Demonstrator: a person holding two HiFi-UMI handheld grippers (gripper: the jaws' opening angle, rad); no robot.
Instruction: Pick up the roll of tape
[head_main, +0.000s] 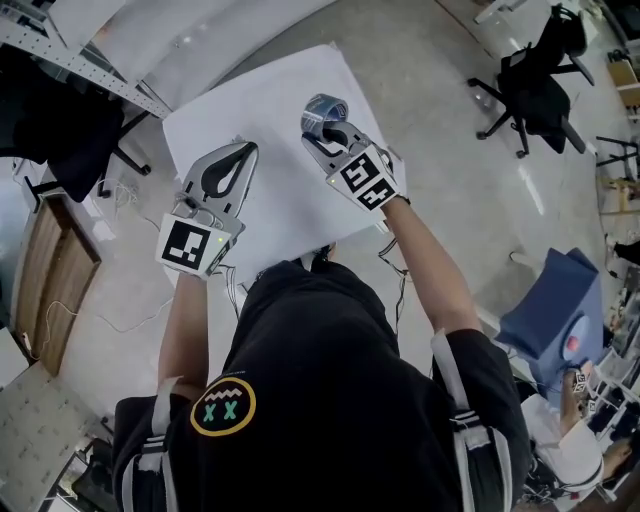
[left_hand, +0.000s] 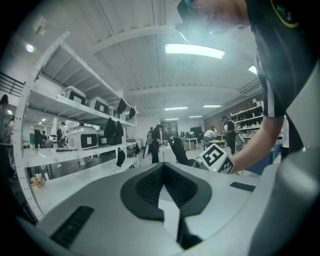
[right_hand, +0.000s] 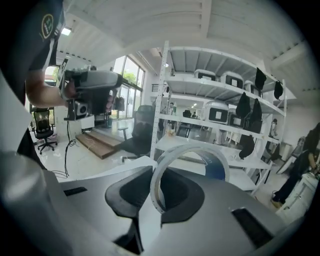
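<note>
- R gripper (head_main: 322, 125) (right_hand: 159, 197): clenched on the ring-shaped roll of tape, pale whitish rim w/ blue inner band (head_main: 326, 107) (right_hand: 186, 147); dark pads pinching the ring's near edge, one inside the ring and one outside.
- Roll standing upright out of the jaws, open side facing the R gripper view; seen there against white metal shelving (right_hand: 220, 100), looking clear of the tabletop.
- In head view, roll over the far-right corner area of the white rectangular table (head_main: 270, 90), at the tip of the R gripper.
- L gripper (head_main: 245, 155) (left_hand: 164, 167): clenched and empty, jaw tips meeting, teardrop gap behind them w/ only white tabletop showing through.
- L gripper over the table's left half near the left edge, pointing about level toward the far edge; well apart from the roll.
- Both grippers held by a person in a black T-shirt (head_main: 320, 380) at the table's near edge, bare forearms out over it.
- Black office chair (head_main: 535, 85) on the grey floor, off beyond the table's right side.
</note>
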